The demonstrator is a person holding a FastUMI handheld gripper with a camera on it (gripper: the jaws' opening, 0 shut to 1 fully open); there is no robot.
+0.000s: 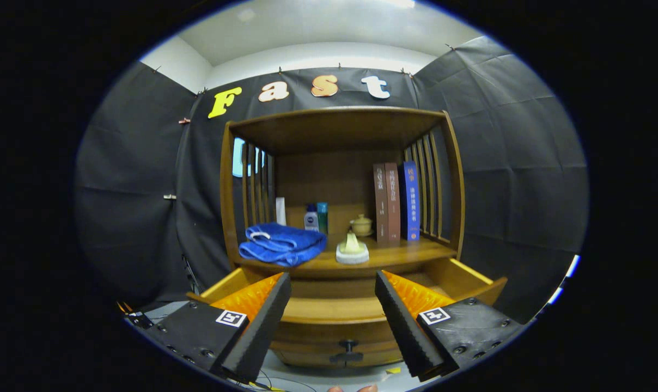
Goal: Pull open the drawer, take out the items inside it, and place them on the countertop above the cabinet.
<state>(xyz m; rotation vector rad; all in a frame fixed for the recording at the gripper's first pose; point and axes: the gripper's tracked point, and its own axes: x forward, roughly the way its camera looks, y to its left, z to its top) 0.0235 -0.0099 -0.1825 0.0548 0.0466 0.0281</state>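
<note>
The wooden cabinet drawer (356,305) is standing pulled open; the gripper (333,305) is hovering, fingers wide and empty. Next, likely reaching inside for any remaining items, though its interior is hidden

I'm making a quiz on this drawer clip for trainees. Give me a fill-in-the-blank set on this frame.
1. The drawer under the countertop is pulled ____.
2. The gripper holds nothing; its fingers are ____.
3. On the countertop, the folded towel is coloured ____.
4. The books stand ____ against the slatted side.

Missing words: open; open; blue; upright
</note>
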